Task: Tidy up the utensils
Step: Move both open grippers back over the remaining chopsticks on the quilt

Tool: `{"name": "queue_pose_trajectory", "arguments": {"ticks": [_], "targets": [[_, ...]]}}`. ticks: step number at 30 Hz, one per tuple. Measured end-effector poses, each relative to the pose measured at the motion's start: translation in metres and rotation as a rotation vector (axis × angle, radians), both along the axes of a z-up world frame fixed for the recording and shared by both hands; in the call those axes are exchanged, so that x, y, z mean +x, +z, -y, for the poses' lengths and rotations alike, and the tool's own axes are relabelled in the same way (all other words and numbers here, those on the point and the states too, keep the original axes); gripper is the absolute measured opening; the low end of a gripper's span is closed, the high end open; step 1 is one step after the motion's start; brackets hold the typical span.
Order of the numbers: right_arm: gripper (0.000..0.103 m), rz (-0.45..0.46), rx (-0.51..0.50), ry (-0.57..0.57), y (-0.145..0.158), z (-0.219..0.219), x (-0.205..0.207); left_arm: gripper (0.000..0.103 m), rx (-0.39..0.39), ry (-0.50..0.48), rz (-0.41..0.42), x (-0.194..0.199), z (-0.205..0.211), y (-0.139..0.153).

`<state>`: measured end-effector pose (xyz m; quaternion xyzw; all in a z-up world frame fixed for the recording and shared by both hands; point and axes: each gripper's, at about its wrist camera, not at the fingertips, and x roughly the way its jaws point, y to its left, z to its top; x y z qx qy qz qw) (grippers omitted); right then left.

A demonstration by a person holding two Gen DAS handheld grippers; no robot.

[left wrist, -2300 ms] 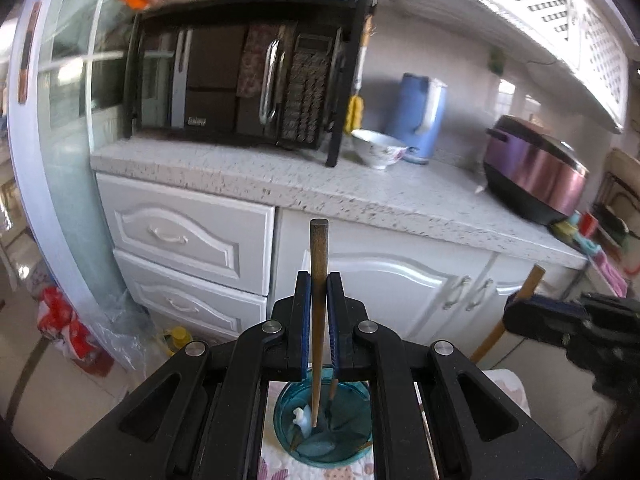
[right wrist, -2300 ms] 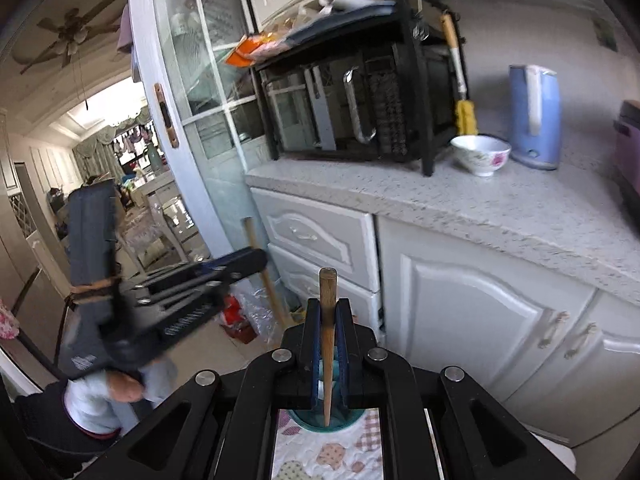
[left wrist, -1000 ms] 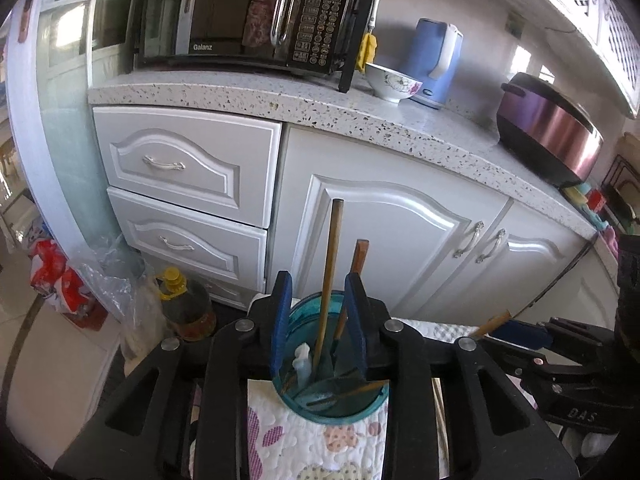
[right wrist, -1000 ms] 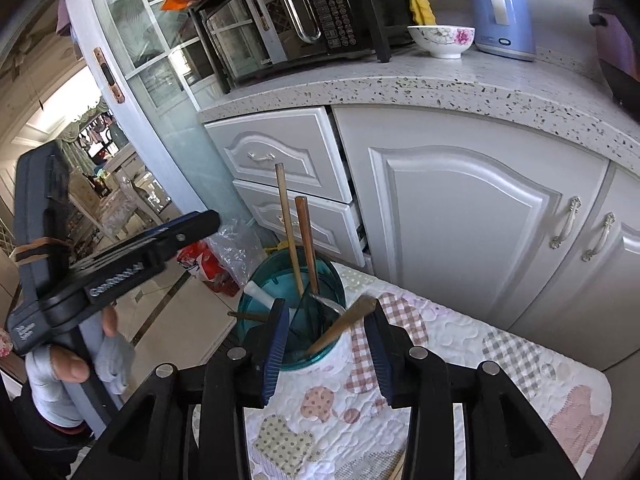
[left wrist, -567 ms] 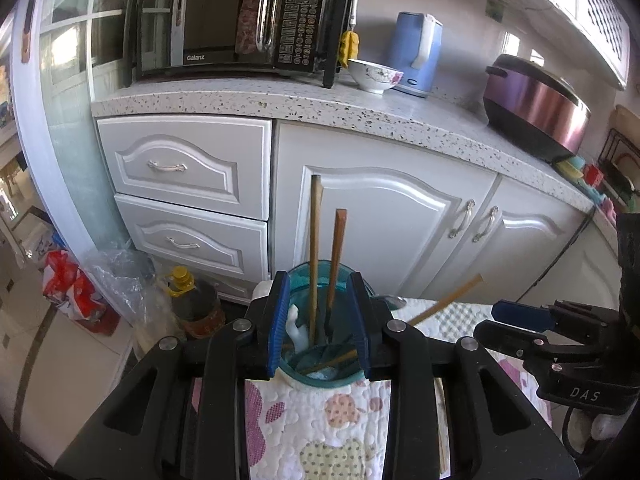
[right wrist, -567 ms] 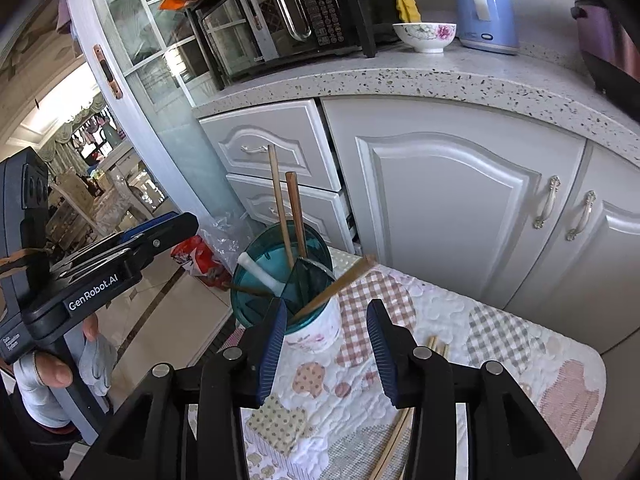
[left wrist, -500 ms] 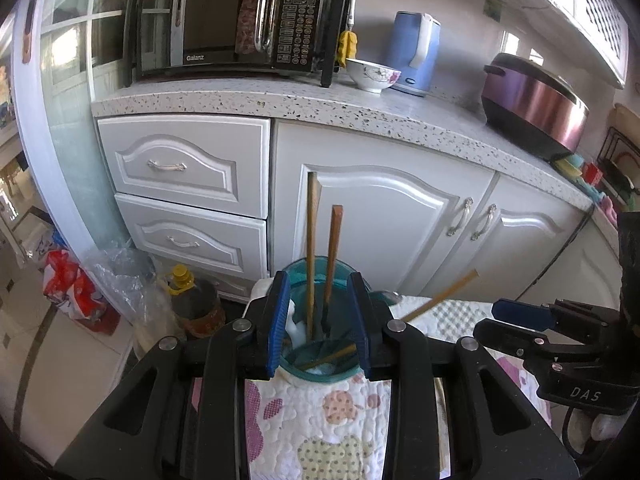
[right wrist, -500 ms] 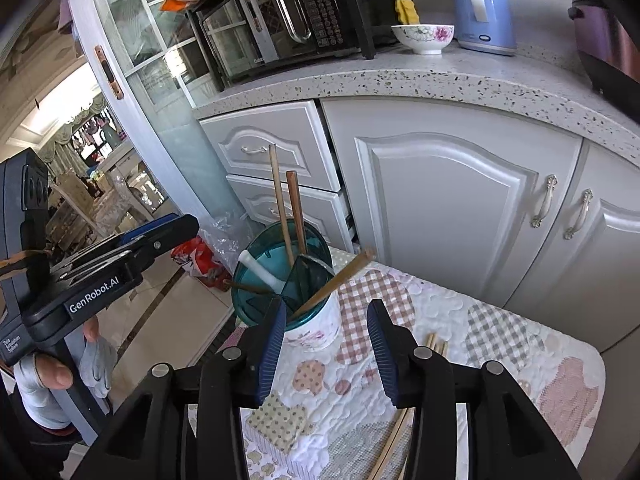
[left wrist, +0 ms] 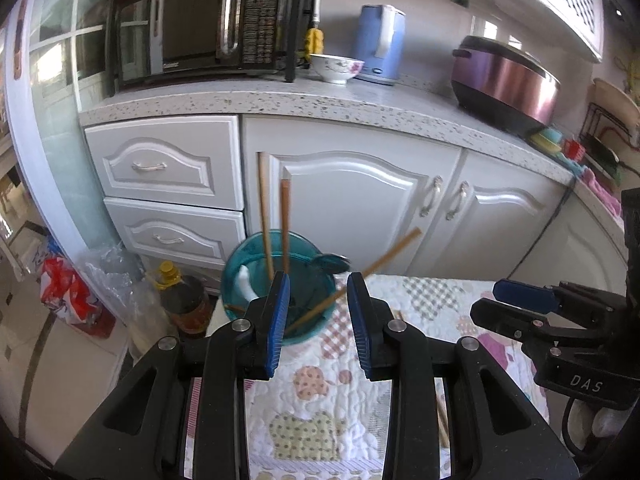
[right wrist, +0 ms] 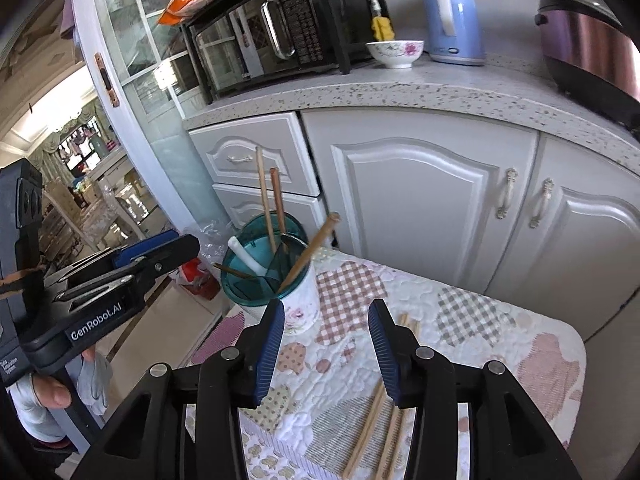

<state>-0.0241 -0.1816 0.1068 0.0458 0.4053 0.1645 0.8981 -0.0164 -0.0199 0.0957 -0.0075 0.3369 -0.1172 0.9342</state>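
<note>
A teal-rimmed utensil holder (left wrist: 240, 280) (right wrist: 256, 276) stands at the far left corner of a quilted patchwork cloth (right wrist: 460, 320). It holds two upright wooden chopsticks (left wrist: 262, 208) (right wrist: 262, 200), one leaning chopstick (left wrist: 384, 256) (right wrist: 316, 244), a white spoon (right wrist: 244, 256) and a metal spoon. Several loose chopsticks (right wrist: 376, 412) lie on the cloth under my right gripper. My left gripper (left wrist: 318, 324) is open and empty just in front of the holder. My right gripper (right wrist: 326, 344) is open and empty above the cloth, to the holder's right.
White cabinets (right wrist: 420, 200) stand behind the table under a speckled counter (left wrist: 320, 100) with a microwave (left wrist: 192, 24), bowl, blue kettle (right wrist: 452, 20) and purple cooker (left wrist: 504, 76). An oil bottle (left wrist: 180, 296) and bags sit on the floor at left.
Both grippers released their chopsticks into the holder, opened, and pulled back from it. Three chopsticks now stand in the holder. The loose chopsticks on the cloth came into view.
</note>
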Motion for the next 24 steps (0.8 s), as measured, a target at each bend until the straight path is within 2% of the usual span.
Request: {"name": "queue_pose_trajectory", "arguments": {"ticks": [15,24], "targets": [[0.043,0.006,-0.019,-0.109,-0.005,0.044,-0.033,0.029,0.014,-0.109,-0.044,-0.018,0.062,-0.020],[0.044,-0.021,-0.022,-0.165,-0.021,0.066,-0.040,0.029,0.029,-0.139,-0.083,-0.018,0.091,-0.038]]}}
